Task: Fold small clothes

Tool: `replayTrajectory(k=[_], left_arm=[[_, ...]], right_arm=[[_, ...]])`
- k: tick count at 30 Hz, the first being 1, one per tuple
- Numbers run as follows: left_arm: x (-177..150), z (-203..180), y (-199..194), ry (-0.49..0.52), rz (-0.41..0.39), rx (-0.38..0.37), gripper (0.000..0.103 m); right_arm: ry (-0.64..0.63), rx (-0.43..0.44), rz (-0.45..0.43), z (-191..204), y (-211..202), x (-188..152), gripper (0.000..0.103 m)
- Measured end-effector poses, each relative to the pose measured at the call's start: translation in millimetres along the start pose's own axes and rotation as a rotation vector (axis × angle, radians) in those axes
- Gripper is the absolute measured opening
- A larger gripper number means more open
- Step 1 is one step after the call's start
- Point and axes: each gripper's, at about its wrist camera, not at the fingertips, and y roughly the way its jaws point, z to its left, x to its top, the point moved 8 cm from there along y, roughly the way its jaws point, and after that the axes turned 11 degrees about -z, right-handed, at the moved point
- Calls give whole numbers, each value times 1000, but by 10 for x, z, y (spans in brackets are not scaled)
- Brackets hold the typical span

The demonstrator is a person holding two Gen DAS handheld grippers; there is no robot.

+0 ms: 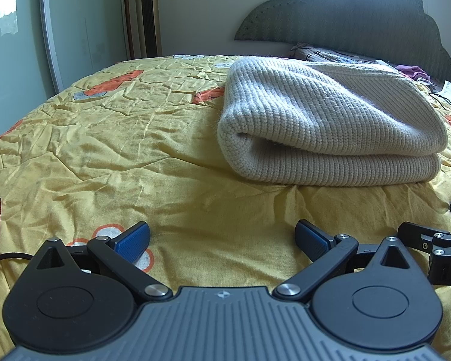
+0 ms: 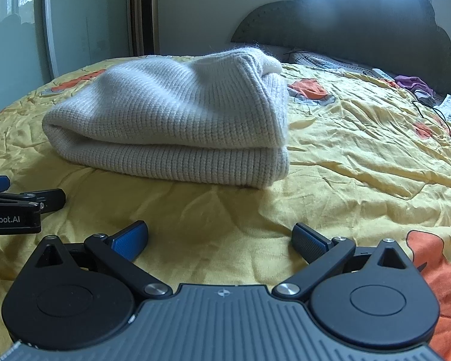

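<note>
On the bed's yellow quilt (image 1: 120, 138) lies a cream knitted sweater (image 1: 325, 126), folded into a thick bundle (its rounded fold faces the cameras). Both tongs hover low over the quilt, short of the sweater and apart from it. Left tongs (image 1: 222, 242) stand wide and empty; right tongs (image 2: 219, 240) likewise wide, gripping nothing, the two side by side.

two low wrist views, faced toward the headboard (image 1: 346, 15)

the folded sweater (image 1: 325, 126) is seen near by both, right of centre from the left, left of centre from the right; the yellow bedspread (image 2: 346, 156) is shared.
</note>
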Motion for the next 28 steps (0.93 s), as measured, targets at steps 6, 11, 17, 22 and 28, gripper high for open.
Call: replayTrajectory(k=[6,11,17,22,28], left_arm=[[2,-3,0,0,0,0,103],[4,-2,-3,0,0,0,103],[3,-3,-5,0,0,0,103],[4,-2,-6,0,0,0,103],[4,-1,-6,-1,0,0,103]], right_arm=[[10,-7,3,-4,-4,-5,103],[13,-5,3,2,-1,-9,103],[14,-3,3,3,2,-10,103],[14,-3,3,3,2,-10,103],[14,-3,3,4,2,-10,103]])
